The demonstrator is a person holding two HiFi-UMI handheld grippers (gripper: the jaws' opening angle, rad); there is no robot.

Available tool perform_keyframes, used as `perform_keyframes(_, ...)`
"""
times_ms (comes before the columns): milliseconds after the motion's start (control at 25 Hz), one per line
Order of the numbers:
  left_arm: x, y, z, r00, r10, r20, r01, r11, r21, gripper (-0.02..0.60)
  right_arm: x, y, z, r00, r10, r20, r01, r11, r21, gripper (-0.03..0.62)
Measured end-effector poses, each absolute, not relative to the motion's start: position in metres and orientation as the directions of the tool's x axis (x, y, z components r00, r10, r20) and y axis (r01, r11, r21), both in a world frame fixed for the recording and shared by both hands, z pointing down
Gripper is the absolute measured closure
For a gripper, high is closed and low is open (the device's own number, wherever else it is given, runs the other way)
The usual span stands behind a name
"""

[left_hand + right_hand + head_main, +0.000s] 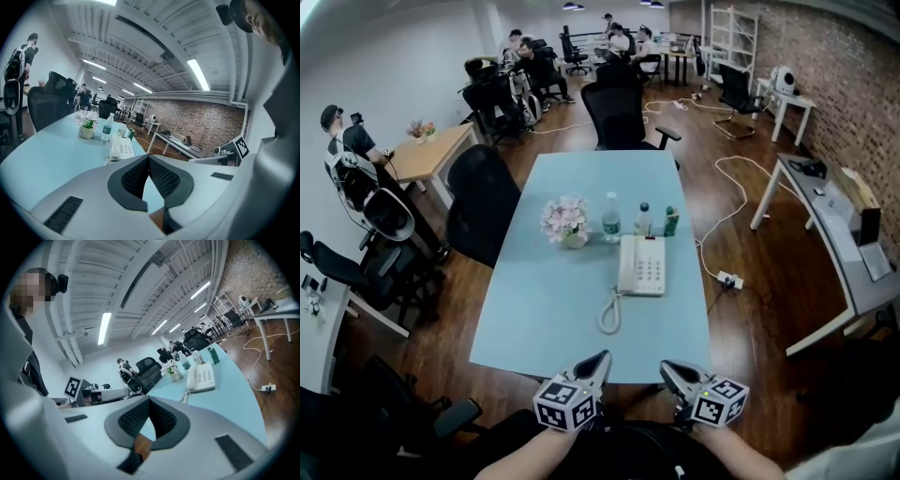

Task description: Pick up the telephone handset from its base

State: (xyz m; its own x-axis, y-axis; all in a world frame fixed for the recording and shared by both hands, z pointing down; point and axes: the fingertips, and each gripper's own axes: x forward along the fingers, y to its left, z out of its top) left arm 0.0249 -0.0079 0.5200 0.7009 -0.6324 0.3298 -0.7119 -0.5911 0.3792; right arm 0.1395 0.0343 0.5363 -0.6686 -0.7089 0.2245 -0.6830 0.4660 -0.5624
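The left tongs [600, 359] and right tongs [667, 367] are both closed on nothing and hover at the near edge of the pale blue rectangular worktop [534, 309], apparently because no reach has begun. Well ahead, the white plastic telephone handset [628, 264] rests cradled along the left side of its white keypad base [650, 266]. Its coiled white cord [609, 315] loops toward the tongs, so it could snag.

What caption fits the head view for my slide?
Left gripper and right gripper, both shut, hover short of the cradled handset.
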Motion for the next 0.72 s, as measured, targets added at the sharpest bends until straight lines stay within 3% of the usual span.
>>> perform_keyframes(720,-0.073,-0.163,0.532,0.754,-0.574,0.32,-0.656,-0.64,0.399,0.581,0.079,-0.113,0.537,-0.485,-0.806,0.34,-0.829,0.299,-0.473,0.571)
